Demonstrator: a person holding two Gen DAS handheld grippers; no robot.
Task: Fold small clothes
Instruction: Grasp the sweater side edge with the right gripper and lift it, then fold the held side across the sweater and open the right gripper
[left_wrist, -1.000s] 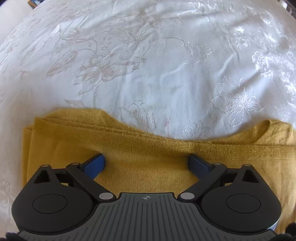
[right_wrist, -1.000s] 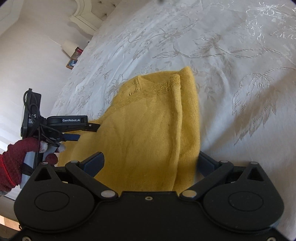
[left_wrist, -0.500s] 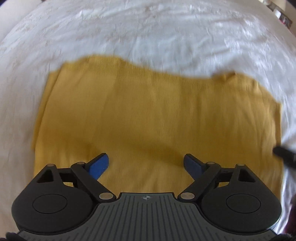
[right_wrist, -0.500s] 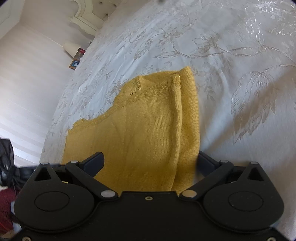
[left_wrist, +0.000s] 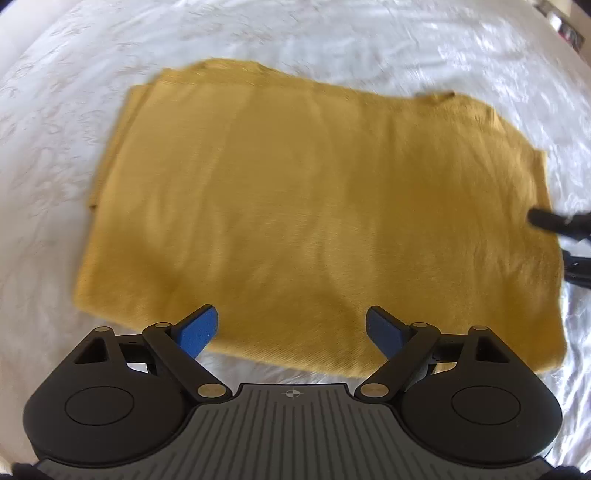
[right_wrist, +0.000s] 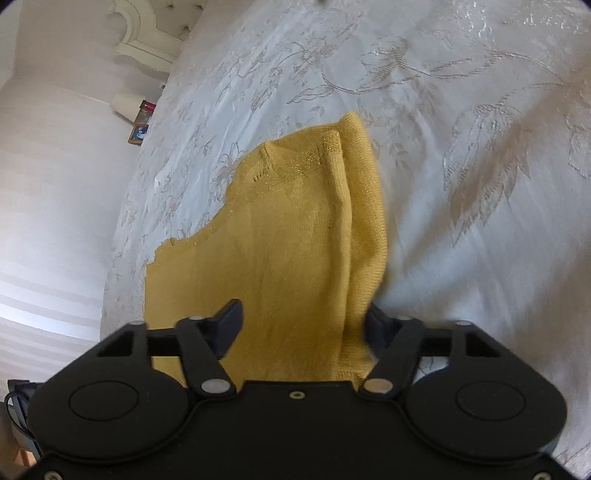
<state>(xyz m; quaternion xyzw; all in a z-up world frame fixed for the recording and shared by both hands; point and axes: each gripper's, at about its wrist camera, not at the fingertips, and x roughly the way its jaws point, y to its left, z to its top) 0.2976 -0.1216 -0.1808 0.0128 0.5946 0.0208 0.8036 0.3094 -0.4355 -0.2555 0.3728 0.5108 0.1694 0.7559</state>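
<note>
A mustard-yellow knit garment (left_wrist: 314, 206) lies folded flat on the white embroidered bedspread (left_wrist: 332, 44). My left gripper (left_wrist: 291, 328) is open and empty, held above the garment's near edge. My right gripper (right_wrist: 303, 325) is open, its jaws spread either side of one end of the garment (right_wrist: 295, 236), low over the cloth. The right gripper's fingers (left_wrist: 554, 221) show in the left wrist view at the garment's right edge.
The bedspread (right_wrist: 443, 110) stretches on all sides of the garment. A cream headboard (right_wrist: 147, 33) stands at the far end. A lamp (right_wrist: 123, 105) and small items sit on a bedside stand beside the pale wall.
My left gripper has pulled up and back from the garment, so the whole folded piece now shows. The right gripper has barely moved and its jaws have narrowed slightly.
</note>
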